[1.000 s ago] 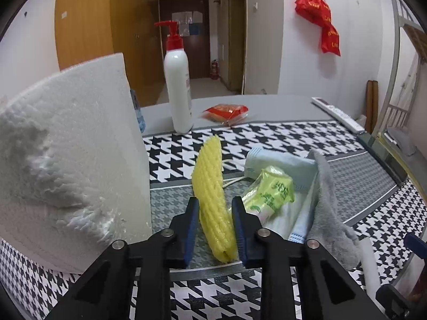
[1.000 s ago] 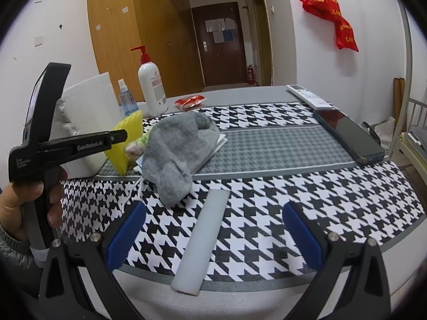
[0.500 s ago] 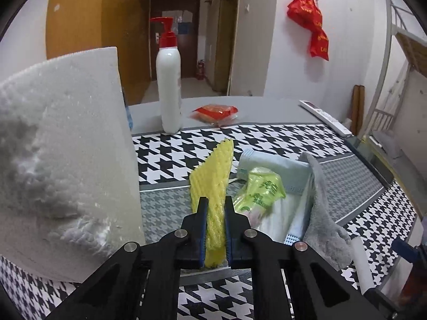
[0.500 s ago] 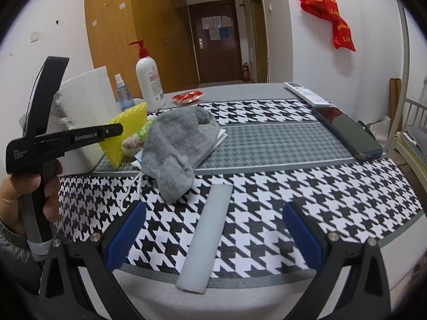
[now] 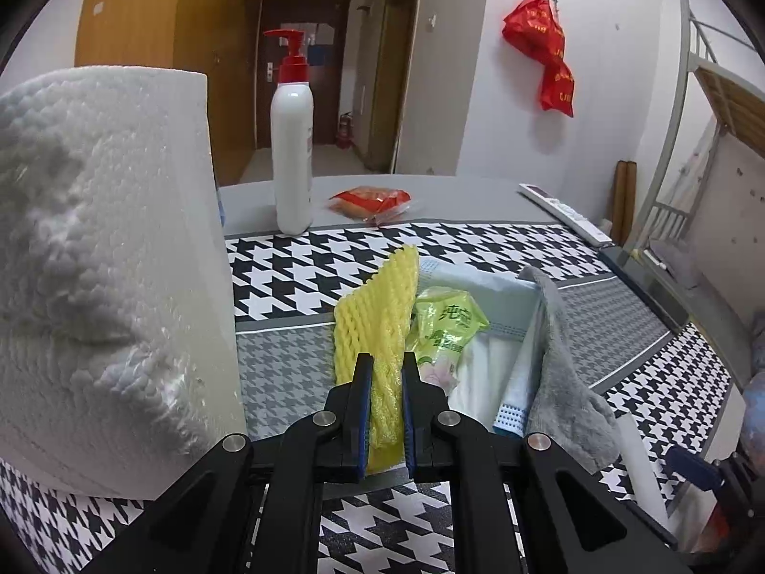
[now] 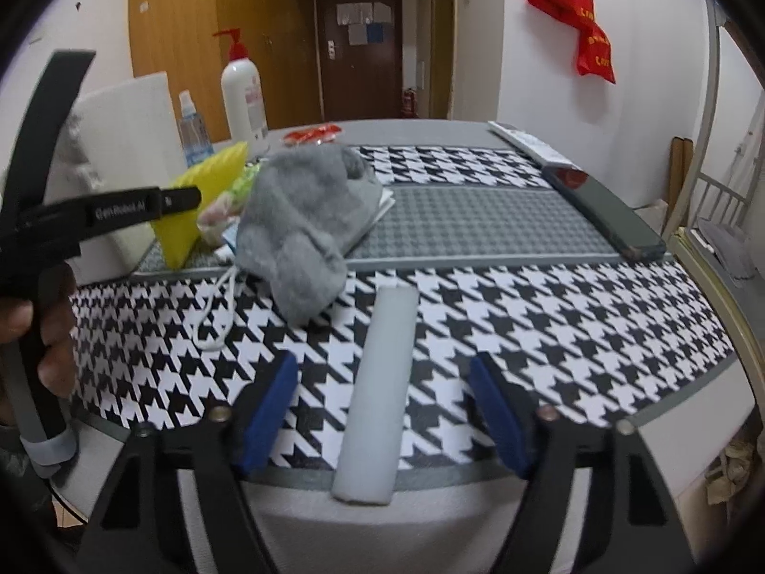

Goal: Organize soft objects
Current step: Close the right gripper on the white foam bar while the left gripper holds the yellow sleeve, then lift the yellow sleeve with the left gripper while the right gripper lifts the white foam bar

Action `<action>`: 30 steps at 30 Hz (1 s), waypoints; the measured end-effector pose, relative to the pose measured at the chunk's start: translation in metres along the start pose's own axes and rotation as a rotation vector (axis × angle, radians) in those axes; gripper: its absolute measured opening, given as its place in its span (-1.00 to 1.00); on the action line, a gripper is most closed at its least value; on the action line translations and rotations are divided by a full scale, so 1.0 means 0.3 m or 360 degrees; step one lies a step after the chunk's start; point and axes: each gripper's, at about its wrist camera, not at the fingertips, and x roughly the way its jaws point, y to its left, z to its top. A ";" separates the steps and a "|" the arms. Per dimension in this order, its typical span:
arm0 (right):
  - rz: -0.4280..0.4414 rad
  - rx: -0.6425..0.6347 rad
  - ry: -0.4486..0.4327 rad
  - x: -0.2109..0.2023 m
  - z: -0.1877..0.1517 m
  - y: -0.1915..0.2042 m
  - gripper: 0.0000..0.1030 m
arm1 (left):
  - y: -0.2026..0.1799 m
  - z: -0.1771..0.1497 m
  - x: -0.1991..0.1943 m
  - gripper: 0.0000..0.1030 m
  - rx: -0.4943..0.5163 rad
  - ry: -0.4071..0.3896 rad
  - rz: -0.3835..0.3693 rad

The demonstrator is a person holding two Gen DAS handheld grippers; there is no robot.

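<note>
My left gripper is shut on a yellow foam net sleeve, which stands upright between its pads; the sleeve also shows in the right wrist view. Beside it lie a green packet, a blue-edged white cloth and a grey fuzzy cloth, the grey one also in the right wrist view. My right gripper is open, its pads on either side of a white foam strip near the table's front edge.
A large paper towel roll stands close on the left. A white pump bottle and a red snack packet stand further back. A remote and a dark flat device lie at the right edge.
My left gripper closed on the yellow sleeve and holds it upright. My right gripper narrowed and came down around the white foam strip.
</note>
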 end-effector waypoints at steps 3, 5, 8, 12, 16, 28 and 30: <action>-0.0025 -0.0002 0.0005 -0.009 -0.002 0.014 0.23 | 0.002 -0.004 -0.010 -0.78 -0.0001 -0.0020 -0.0016; -0.0037 0.0005 0.0019 -0.009 -0.002 0.013 0.00 | 0.009 -0.004 -0.015 -0.78 -0.0011 -0.0033 -0.0028; -0.0041 0.0022 0.0048 -0.007 -0.005 0.008 -0.18 | 0.019 -0.005 -0.023 -0.78 -0.0028 -0.0052 -0.0040; -0.0061 0.0012 0.0062 -0.011 -0.010 0.012 -0.21 | 0.018 -0.009 -0.035 -0.78 -0.0024 -0.0078 -0.0052; -0.0088 -0.0009 0.0062 -0.013 -0.016 0.032 -0.31 | 0.015 -0.017 -0.058 -0.78 -0.0003 -0.0123 -0.0078; -0.0075 0.0052 0.0025 -0.031 -0.025 0.030 -0.59 | 0.024 -0.026 -0.097 -0.78 0.0003 -0.0183 -0.0130; -0.0066 0.0056 0.0023 -0.034 -0.023 0.029 -0.60 | 0.023 -0.028 -0.105 -0.78 0.0009 -0.0194 -0.0143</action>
